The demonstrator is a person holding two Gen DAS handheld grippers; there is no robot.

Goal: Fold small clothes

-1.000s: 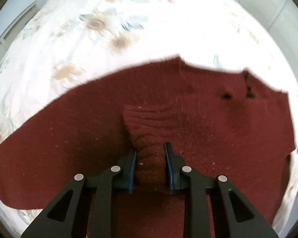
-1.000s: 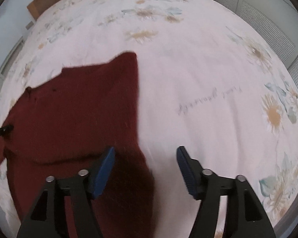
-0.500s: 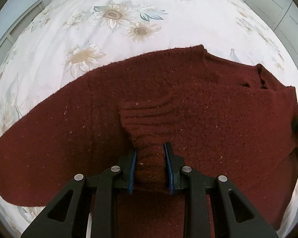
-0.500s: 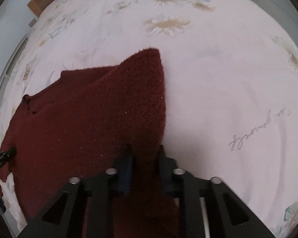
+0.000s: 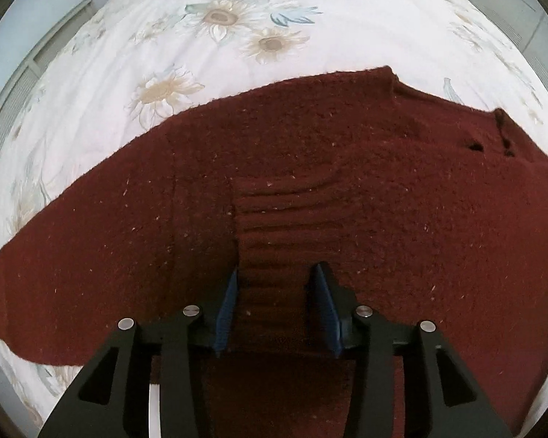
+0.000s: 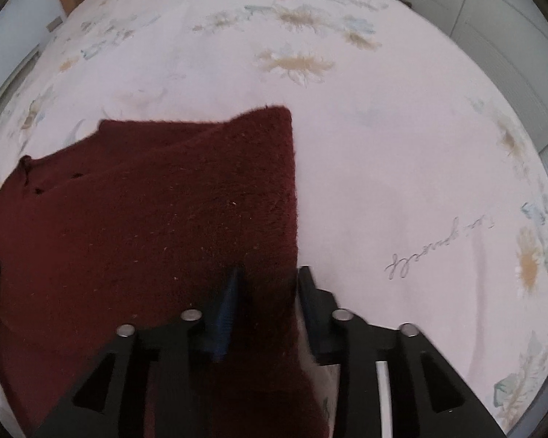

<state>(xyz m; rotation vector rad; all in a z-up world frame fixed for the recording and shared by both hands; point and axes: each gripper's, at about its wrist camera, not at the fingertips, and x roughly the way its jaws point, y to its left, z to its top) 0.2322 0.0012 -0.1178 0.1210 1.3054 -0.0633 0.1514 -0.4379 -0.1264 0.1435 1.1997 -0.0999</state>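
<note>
Looking down, I see the dark red sweater lying flat on the flowered bedsheet. My left gripper is opening; the ribbed cuff of a sleeve that is folded in over the body lies between its jaws, and the pads seem no longer to press it. My right gripper is opening too, with the folded side edge of the sweater between its jaws, loose as far as I can tell. I judge that the side folds are laid down. What remains, I think, is to fold the length in half and smooth it.
</note>
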